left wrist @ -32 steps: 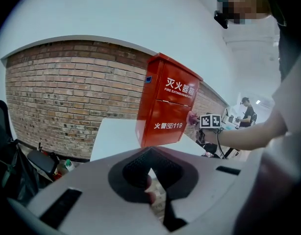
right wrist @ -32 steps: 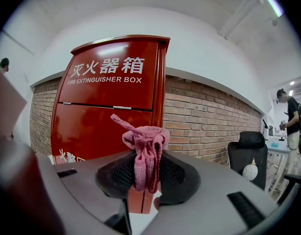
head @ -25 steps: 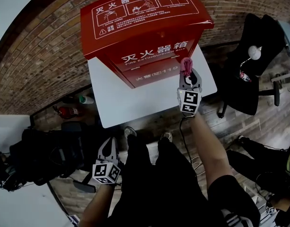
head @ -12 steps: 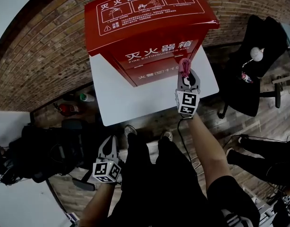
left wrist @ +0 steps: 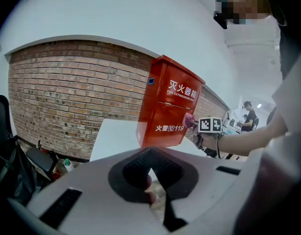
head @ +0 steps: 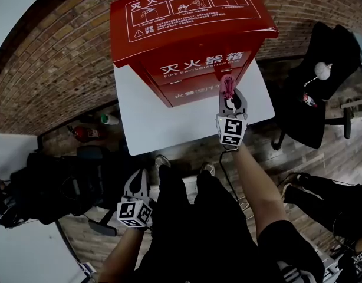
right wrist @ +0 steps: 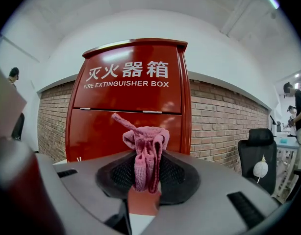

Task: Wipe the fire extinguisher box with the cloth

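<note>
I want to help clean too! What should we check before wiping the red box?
1. Pink cloth held by the right tool: ok, its jaws are shut on it.
2. Cloth aimed at the fire extinguisher box: ok, it faces the box front.
3. Cloth touching the box: cannot tell.
4. Left tool out of the way: ok, held low, far from the box, holding nothing.
5. Box upright on the white table: ok.
</note>
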`<action>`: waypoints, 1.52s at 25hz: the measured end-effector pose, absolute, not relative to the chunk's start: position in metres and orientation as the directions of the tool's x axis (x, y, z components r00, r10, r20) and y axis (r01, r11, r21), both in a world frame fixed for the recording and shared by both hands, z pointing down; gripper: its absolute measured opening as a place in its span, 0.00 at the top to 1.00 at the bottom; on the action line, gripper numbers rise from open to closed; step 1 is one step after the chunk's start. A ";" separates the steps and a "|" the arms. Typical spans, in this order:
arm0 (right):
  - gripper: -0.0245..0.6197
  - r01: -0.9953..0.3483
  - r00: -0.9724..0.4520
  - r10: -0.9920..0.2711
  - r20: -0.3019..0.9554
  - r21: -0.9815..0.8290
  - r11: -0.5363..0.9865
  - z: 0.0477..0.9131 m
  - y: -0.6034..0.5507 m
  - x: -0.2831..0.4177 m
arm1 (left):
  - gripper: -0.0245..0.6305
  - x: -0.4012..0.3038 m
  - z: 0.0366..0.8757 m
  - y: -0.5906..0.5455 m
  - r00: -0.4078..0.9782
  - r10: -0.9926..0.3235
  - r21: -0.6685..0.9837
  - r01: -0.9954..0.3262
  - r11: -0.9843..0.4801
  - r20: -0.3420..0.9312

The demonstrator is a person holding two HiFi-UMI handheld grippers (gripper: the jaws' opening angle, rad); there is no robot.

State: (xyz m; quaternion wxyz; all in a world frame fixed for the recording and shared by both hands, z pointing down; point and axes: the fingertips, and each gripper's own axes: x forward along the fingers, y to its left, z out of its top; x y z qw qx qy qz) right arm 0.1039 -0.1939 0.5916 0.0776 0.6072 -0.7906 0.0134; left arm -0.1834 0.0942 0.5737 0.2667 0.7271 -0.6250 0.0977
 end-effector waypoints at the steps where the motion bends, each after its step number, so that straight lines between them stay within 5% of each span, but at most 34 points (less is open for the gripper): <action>1: 0.79 -0.961 -0.256 -0.957 0.139 0.074 0.268 0.591 -0.193 0.101 | 0.94 -0.184 0.574 0.094 0.198 -0.857 0.265 -0.961 -0.076 0.476; 38: 0.79 -0.927 -0.362 -0.919 0.158 0.045 0.373 0.594 -0.173 0.019 | 0.94 -0.200 0.575 0.104 0.159 -0.871 0.275 -0.961 -0.028 0.465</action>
